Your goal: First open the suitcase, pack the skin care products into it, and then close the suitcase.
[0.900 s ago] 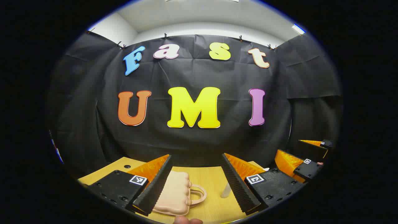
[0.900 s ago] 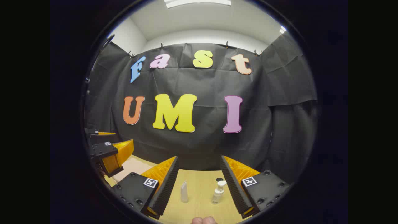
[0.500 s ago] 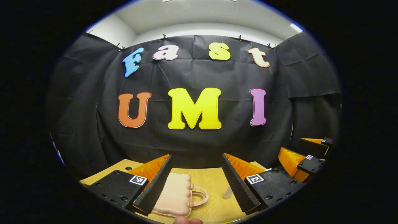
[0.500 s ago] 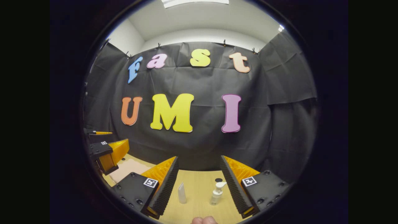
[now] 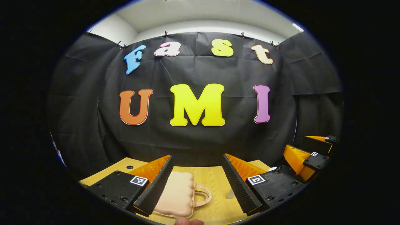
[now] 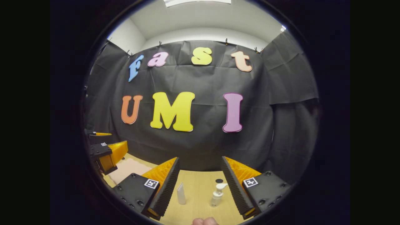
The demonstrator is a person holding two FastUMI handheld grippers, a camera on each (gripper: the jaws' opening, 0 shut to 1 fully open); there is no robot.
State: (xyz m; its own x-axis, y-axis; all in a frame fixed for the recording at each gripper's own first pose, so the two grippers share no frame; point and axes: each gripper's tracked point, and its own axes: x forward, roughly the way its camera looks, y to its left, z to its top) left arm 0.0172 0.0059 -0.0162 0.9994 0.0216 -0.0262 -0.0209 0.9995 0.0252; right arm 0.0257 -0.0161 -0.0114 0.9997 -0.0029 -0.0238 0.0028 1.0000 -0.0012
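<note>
Two tools hover above the desk, both with fingers spread apart and holding nothing. We see the left tool lined up over the closed suitcase, a pale peach case lying flat with its handle pointing toward the desk's right side. The right tool looks down on the skin care products: a white tube and a pump bottle, both upright near the desk's front edge, apart from each other.

We judge the step in hand to be opening the suitcase. To do it well, we lower the left tool to the lid's edge near the handle, grip only the upper shell, and lift in an arc about the hinge. We keep the right tool ready to steady the base so the case does not slide.
</note>
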